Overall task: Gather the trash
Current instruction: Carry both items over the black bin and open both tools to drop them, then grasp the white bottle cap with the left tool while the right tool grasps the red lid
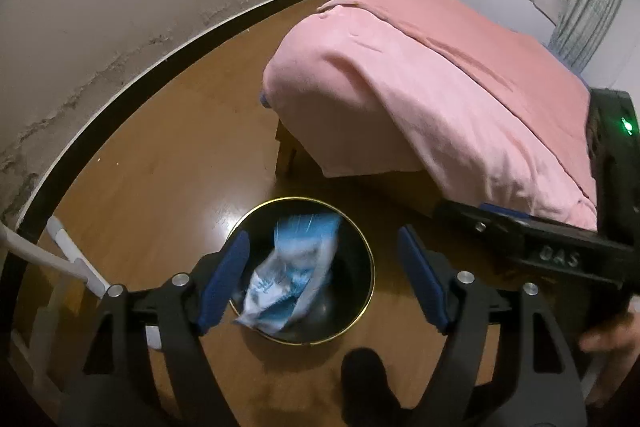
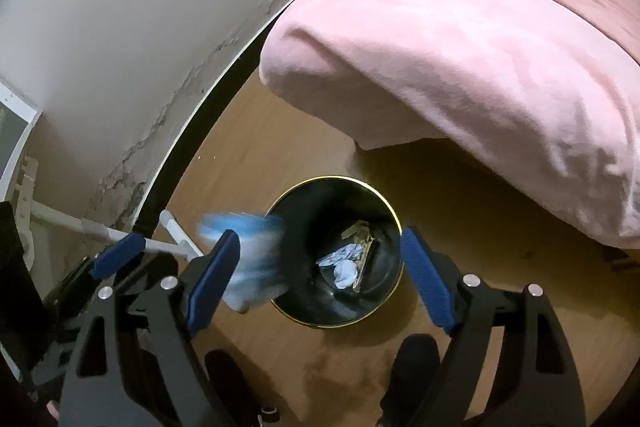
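A black bin (image 1: 352,259) with a gold rim stands on the wooden floor. My left gripper (image 1: 322,279) hovers open above it. A blurred blue-and-white plastic wrapper (image 1: 290,275) hangs loose between its jaws over the bin's mouth, touching neither pad. My right gripper (image 2: 320,279) is also open and empty above the bin (image 2: 304,247), where crumpled paper and wrappers (image 2: 352,259) lie at the bottom. In the right wrist view the blurred wrapper (image 2: 248,255) is at the bin's left rim, beside one blue pad (image 2: 116,255) of the left gripper. A finger (image 1: 500,227) of the right gripper reaches in from the right.
A bed under a pink blanket (image 1: 440,87) overhangs the floor just behind and right of the bin. A wall with peeling paint (image 1: 100,67) and a white pipe rack (image 1: 60,247) border the left. A person's dark foot (image 1: 368,371) stands near the bin.
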